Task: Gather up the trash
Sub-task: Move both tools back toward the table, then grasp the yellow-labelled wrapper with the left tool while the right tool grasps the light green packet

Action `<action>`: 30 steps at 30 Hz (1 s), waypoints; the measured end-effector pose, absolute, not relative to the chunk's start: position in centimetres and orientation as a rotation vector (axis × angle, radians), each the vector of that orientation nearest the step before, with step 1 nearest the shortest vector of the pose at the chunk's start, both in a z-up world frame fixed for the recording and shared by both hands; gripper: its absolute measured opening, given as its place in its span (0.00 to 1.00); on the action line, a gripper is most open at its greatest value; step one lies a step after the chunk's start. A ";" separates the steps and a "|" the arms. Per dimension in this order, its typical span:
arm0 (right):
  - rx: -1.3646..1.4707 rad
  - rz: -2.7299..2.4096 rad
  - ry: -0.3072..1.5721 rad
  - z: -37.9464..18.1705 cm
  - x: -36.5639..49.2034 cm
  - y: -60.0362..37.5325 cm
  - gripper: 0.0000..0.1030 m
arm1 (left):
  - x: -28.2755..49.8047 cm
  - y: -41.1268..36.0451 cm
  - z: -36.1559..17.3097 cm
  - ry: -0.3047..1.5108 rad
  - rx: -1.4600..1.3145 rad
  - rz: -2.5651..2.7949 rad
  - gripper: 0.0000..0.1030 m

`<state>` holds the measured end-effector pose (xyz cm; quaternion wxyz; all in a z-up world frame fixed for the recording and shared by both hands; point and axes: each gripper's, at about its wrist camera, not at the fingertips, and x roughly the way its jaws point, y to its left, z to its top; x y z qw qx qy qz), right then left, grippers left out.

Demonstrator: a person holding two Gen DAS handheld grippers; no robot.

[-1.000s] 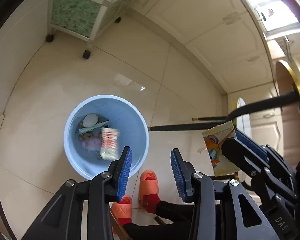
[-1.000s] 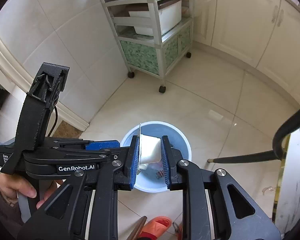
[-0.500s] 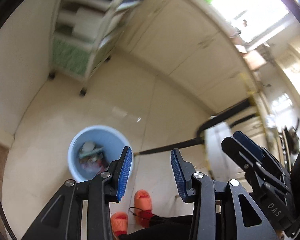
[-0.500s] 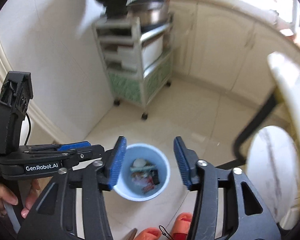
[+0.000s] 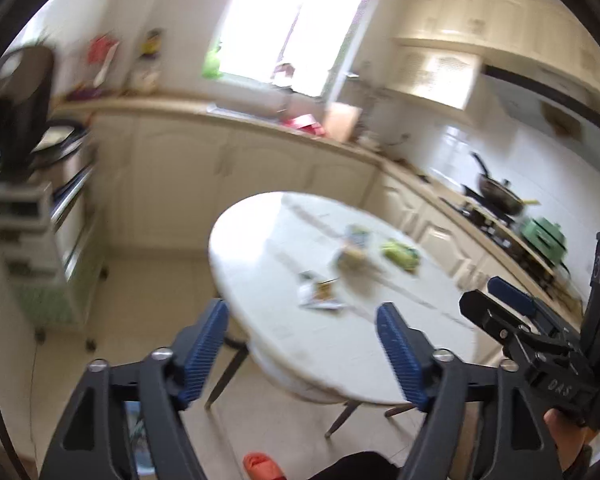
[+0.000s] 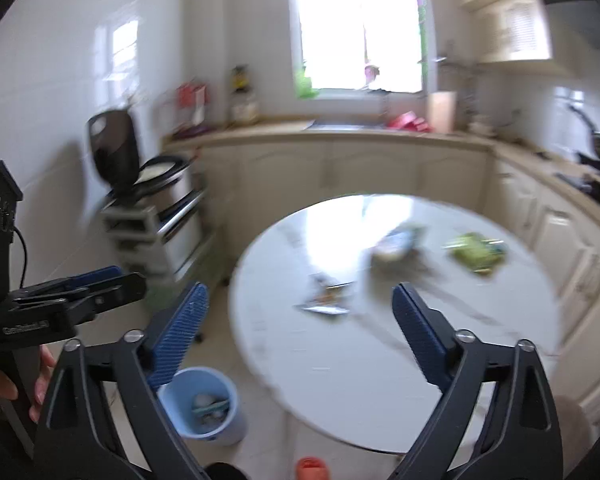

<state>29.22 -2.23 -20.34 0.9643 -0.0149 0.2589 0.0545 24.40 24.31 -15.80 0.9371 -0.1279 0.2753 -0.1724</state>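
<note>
Wrappers (image 6: 326, 300) are lying flat mid-worktop (image 6: 340, 380), clear of its rim, while both tongs, left (image 5: 302, 350) and right (image 6: 300, 332), are spreading, empty.

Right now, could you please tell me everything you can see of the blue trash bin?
The blue trash bin is a round, light blue pail that looks like plastic, open-topped and upright on the pale tiled floor, beside the round white table and partly under its near-left edge. Inside lie several scraps, one pale and rounded, too blurred to name. Nothing touches its rim; in the right wrist view a blue finger pad partly covers it.
</note>
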 end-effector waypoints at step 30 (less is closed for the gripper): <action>0.133 -0.217 0.658 -21.9 37.0 -26.0 0.99 | 44.5 4.0 -22.4 0.845 -0.003 -0.186 0.92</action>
